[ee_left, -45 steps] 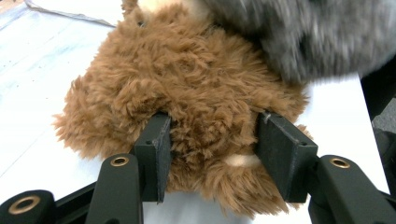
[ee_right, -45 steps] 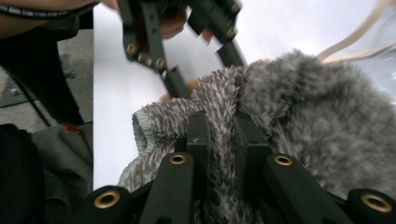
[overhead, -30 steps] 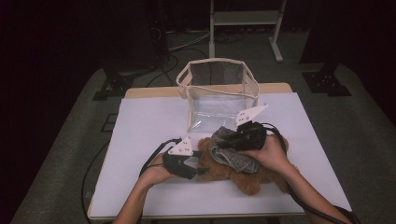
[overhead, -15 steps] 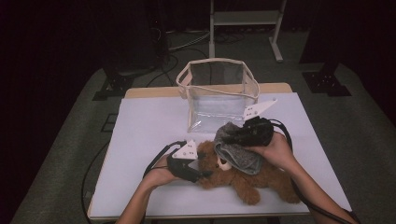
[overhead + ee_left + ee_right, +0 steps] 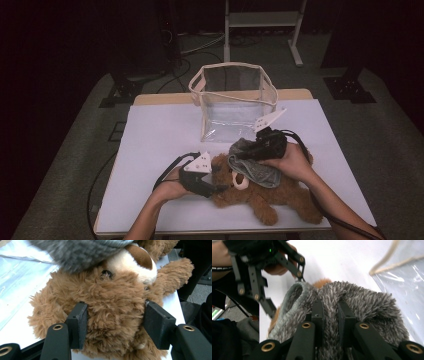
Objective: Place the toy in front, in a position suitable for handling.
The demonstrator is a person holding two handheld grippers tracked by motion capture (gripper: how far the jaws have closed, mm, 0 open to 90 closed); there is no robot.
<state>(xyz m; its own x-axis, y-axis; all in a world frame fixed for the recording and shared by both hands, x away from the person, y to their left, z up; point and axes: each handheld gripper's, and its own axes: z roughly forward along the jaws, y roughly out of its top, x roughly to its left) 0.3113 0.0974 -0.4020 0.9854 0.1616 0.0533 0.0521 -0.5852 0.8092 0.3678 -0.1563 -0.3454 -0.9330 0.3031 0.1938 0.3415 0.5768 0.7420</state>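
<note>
A brown teddy bear (image 5: 270, 195) lies on its back on the white table (image 5: 160, 130), head to the left. My left gripper (image 5: 217, 186) has just been closing its jaws, and the bear's head (image 5: 110, 297) sits between them with both pads sunk into the fur. My right gripper (image 5: 242, 155) is shut on a grey fuzzy cloth (image 5: 260, 172) that hangs over the bear's face and chest. In the right gripper view the jaws (image 5: 329, 307) pinch a fold of this cloth (image 5: 367, 305). The cloth's edge (image 5: 82, 252) drapes over the bear's forehead.
A clear plastic bag with cream trim (image 5: 232, 100) stands open behind the bear near the table's far edge; its wall (image 5: 402, 272) is close to the right gripper. Cables trail from both grippers. White tabletop lies bare to the left.
The left jaws have drawn in on the bear's head. Both hands stay about where they were, and the right gripper still holds the grey cloth.
</note>
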